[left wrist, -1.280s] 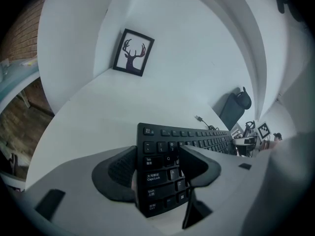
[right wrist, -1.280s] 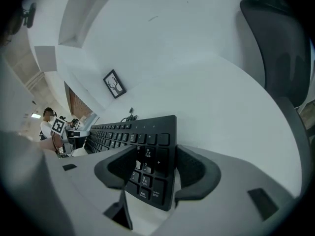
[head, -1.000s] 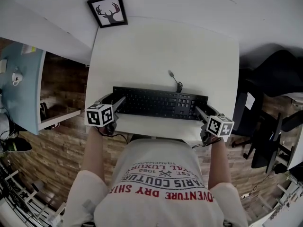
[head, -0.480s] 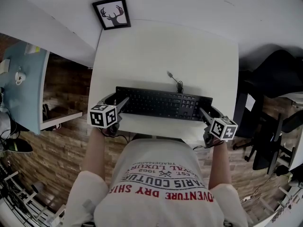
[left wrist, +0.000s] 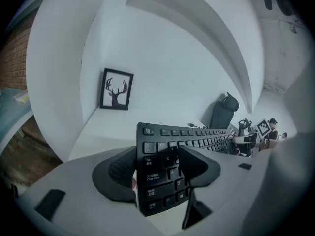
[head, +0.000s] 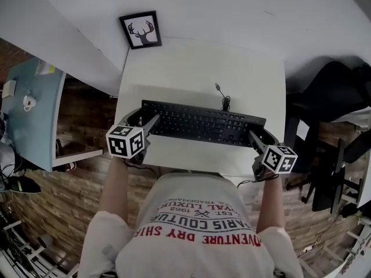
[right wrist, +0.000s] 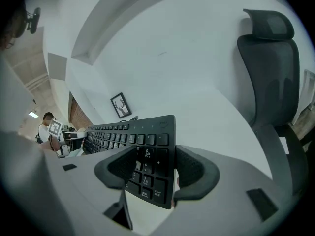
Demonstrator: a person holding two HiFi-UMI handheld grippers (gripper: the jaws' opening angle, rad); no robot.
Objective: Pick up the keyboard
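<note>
The keyboard [head: 203, 123] is a thin, flat, black slab with low keys and small white legends. It is a full-width board with a number pad at its right end. It lies crosswise over the near part of the white table [head: 203, 62], just in front of the person, with its right end a little nearer to them than its left. A short dark cable [head: 222, 99] runs from its back edge, right of the middle, and ends in a plug lying on the tabletop.

Each end of the board is held. The left gripper [head: 143, 120] pinches the left short edge; its dark ribbed pads [left wrist: 118, 173] close on the board at the Tab and Caps Lock keys, one pad over the key face and the other on the underside. The right gripper [head: 260, 134] clamps the right short edge the same way, across the number pad. In both gripper views the held end shows white table beneath it, but I cannot tell whether the whole board is clear of the surface.

A framed deer picture [head: 141, 30] leans at the table's far left corner. A black office chair [head: 333, 91] stands to the right of the table.
</note>
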